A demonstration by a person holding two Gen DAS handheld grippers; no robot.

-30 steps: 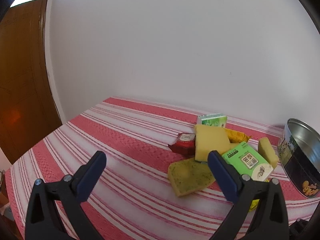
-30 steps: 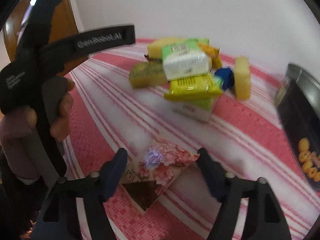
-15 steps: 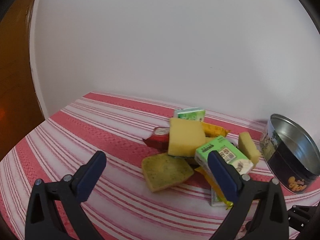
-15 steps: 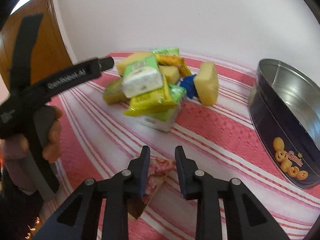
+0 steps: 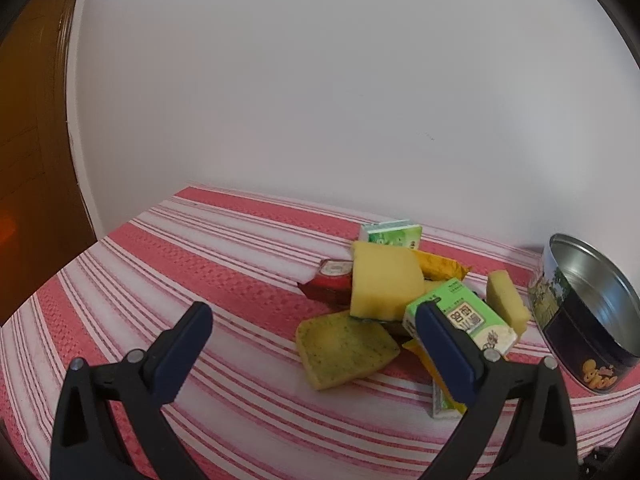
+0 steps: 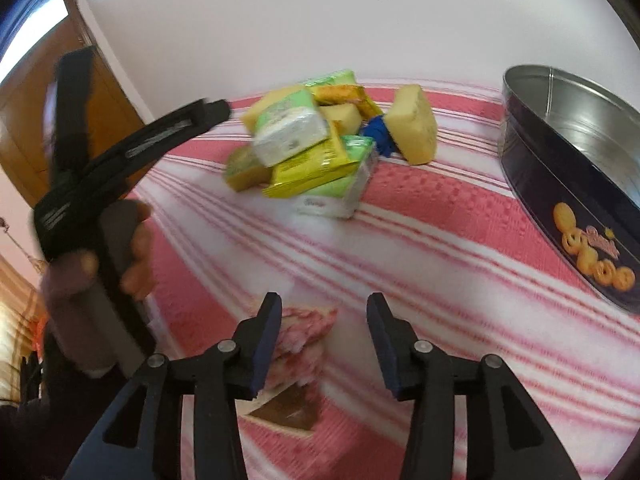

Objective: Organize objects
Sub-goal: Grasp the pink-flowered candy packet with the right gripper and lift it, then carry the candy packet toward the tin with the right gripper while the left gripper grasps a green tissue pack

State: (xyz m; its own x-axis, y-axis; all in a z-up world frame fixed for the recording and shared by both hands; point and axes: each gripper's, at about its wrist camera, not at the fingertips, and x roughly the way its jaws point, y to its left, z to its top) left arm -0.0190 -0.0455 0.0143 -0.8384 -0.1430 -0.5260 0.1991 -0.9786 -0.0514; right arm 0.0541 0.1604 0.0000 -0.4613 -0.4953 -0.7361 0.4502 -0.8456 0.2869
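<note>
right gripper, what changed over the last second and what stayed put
The right gripper closed on the floral packet, then its jaws have just been opening again; the packet lies by the left jaw, not clamped. The pile, tin and open left gripper stayed.

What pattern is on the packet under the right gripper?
Pink flowers on white, with a dark brown corner, on the floral packet; the right wrist view shows it best, though blurred.

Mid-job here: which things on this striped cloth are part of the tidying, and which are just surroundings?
Job:
- pile of sponges and snack packets
- cookie tin, open
- floral packet, by the right gripper, whose jaws have just been opening

Surroundings:
- striped tablecloth
- white wall
- wooden door
</note>
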